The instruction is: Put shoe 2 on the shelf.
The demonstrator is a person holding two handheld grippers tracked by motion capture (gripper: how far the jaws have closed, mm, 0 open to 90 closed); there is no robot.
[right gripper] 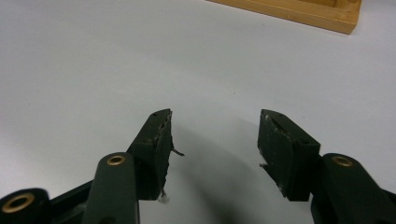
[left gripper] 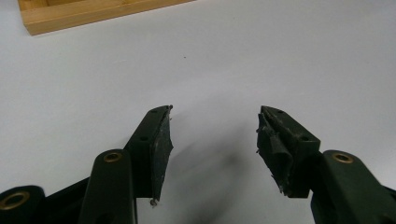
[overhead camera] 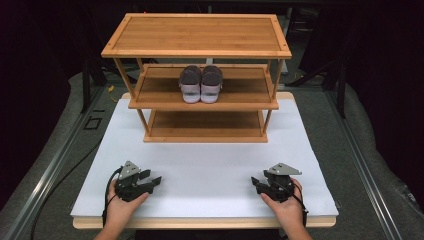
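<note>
A three-tier bamboo rack (overhead camera: 200, 52) stands at the far side of a white table top (overhead camera: 205, 165). A pair of grey and white shoes (overhead camera: 201, 83) sits side by side on its middle shelf, toes toward me. My left gripper (overhead camera: 152, 180) rests on the table near the front left, held by a hand, its jaws wide apart with nothing between them (left gripper: 215, 126). My right gripper (overhead camera: 256, 182) rests near the front right, also open and empty (right gripper: 215, 128). A corner of the rack's bottom shelf (left gripper: 93, 14) lies ahead of the left jaws, and another corner (right gripper: 299, 11) ahead of the right.
White surface stretches between the two grippers and up to the rack's bottom shelf (overhead camera: 205, 131). The table's wooden front edge (overhead camera: 200, 222) lies just behind the hands. Dark floor and metal rails (overhead camera: 60, 160) flank the table.
</note>
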